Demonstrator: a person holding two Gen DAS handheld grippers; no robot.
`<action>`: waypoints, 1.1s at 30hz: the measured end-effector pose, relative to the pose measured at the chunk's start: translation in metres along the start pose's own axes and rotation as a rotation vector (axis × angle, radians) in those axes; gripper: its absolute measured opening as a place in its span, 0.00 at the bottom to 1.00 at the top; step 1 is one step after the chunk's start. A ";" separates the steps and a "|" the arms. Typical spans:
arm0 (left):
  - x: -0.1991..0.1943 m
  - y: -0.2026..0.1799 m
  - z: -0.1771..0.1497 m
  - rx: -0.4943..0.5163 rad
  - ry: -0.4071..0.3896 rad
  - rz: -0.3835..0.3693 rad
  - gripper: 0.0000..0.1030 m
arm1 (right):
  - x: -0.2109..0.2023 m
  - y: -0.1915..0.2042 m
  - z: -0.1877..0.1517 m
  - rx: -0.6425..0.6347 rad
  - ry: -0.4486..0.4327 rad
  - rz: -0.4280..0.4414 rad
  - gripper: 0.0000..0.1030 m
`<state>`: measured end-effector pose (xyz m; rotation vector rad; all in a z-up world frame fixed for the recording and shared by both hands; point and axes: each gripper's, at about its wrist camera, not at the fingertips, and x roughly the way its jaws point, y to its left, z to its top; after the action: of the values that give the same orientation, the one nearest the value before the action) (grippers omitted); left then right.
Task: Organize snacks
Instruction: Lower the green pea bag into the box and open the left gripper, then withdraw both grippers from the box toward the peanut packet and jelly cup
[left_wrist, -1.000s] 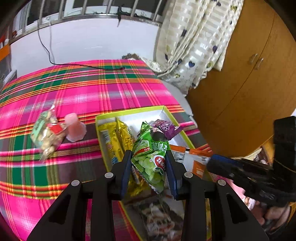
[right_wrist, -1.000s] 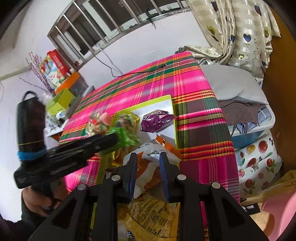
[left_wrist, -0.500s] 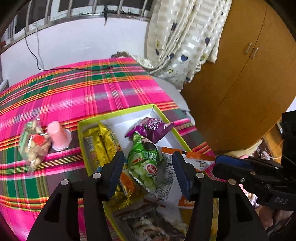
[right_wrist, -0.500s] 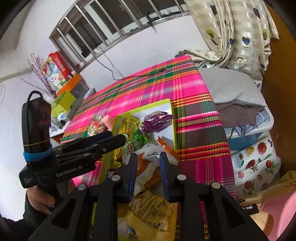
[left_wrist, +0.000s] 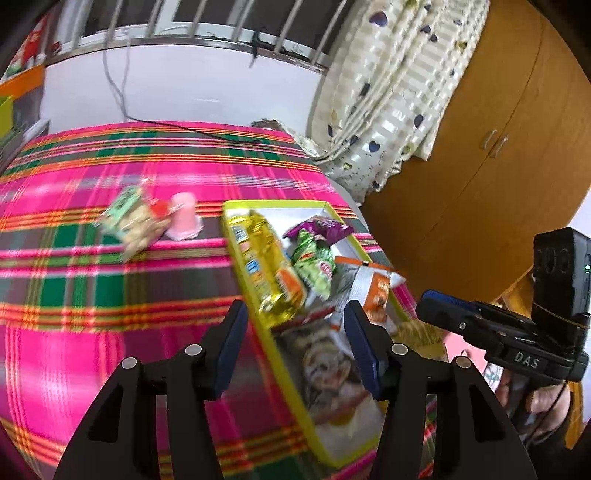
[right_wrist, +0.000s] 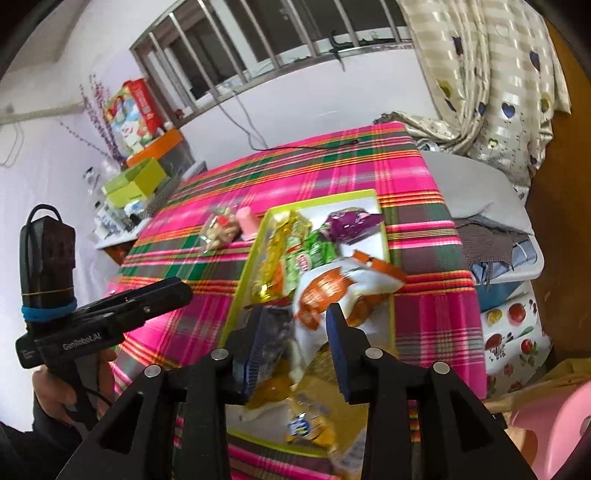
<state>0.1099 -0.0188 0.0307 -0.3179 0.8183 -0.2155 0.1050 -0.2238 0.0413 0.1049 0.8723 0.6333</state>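
- The table (left_wrist: 110, 295), covered by a pink, green and orange plaid cloth, fills most of both wrist views.
- The tray (left_wrist: 295, 398), a shallow yellow-green box with a white floor, lies on the cloth near the table's right edge and holds most of the snacks.
- The left gripper (left_wrist: 291, 345) hangs above the near part of the tray. Its jaws stand wide apart with nothing between the pads; one finger is over the cloth, the other over the tray.
- The right gripper (right_wrist: 295, 343) points down over the near end of the tray. Its jaws are opening. The white-and-orange bag (right_wrist: 332, 291) lies in the gap between them; the pads do not appear to press on it.
- A yellow pack (left_wrist: 266, 266) lies lengthwise along the tray's left wall.
- A green bag (left_wrist: 314, 262) lies in the middle of the tray, beside the yellow pack.
- A purple bag (left_wrist: 321, 227) rests at the tray's far end, touching the green bag.
- A clear bag of pale snacks (left_wrist: 136, 221) lies outside the tray on the cloth, to the tray's left.
- A pink jelly cup (left_wrist: 183, 216) stands inverted on the cloth, between the clear bag and the tray, touching the clear bag.
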 end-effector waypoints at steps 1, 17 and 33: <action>-0.005 0.005 -0.004 -0.013 -0.005 0.002 0.54 | 0.001 0.005 -0.002 -0.008 0.007 0.006 0.34; -0.050 0.063 -0.030 -0.168 -0.082 0.101 0.53 | 0.010 0.052 -0.005 -0.098 0.060 0.026 0.37; -0.073 0.081 -0.034 -0.196 -0.132 0.164 0.53 | 0.033 0.090 0.002 -0.165 0.101 0.042 0.37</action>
<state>0.0414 0.0719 0.0292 -0.4420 0.7313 0.0390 0.0795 -0.1322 0.0500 -0.0579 0.9130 0.7524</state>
